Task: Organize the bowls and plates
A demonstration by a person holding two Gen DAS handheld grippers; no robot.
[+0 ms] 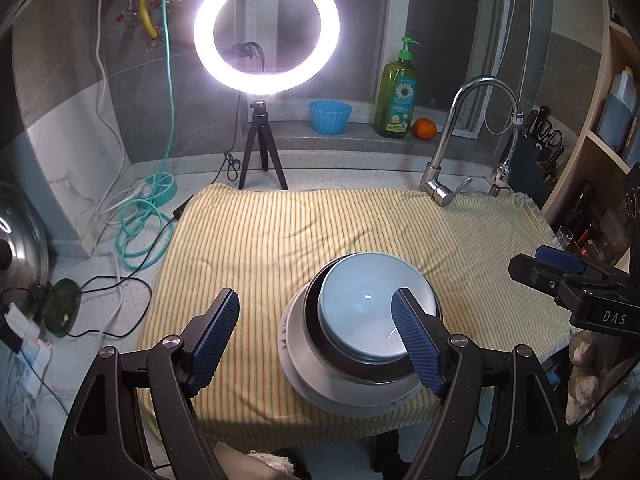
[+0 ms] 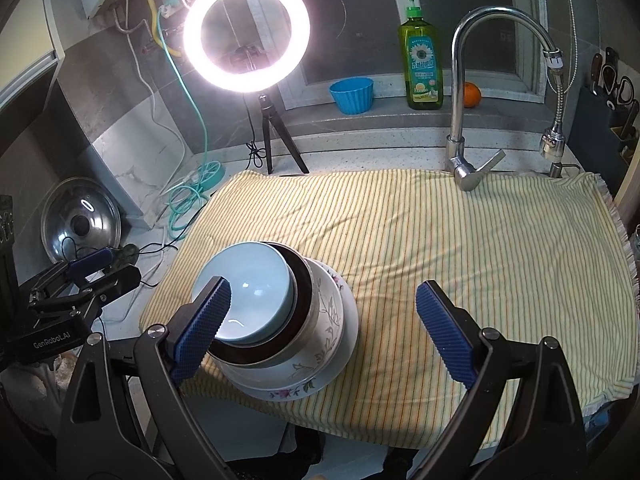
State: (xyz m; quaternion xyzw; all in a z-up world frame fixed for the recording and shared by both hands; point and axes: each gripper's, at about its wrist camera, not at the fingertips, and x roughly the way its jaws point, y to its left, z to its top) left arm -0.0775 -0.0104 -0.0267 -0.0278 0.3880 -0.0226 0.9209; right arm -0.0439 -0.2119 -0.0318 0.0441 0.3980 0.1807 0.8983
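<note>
Blue-padded left gripper [image 1: 316,336]: jaws spread wide, holding nothing. Right gripper [image 2: 324,332]: jaws likewise apart, empty. Stack at 6 o'clock on the striped cloth [image 2: 460,248], near its front edge: pale blue bowl [image 2: 244,290] nested in a dark-rimmed bowl [image 2: 302,288], inside a floral bowl [image 2: 330,320], on a white plate [image 2: 288,392]. Ring light [image 2: 246,32] at 12 o'clock; faucet [image 2: 460,100] at 1 o'clock.

A lit ring light [image 1: 267,26] on a black tripod [image 1: 263,152] stands behind a yellow striped cloth [image 1: 304,232]. On the ledge sit a blue cup [image 1: 330,116], green dish soap bottle [image 1: 398,92] and an orange [image 1: 424,128], beside a chrome faucet [image 1: 460,132].
</note>
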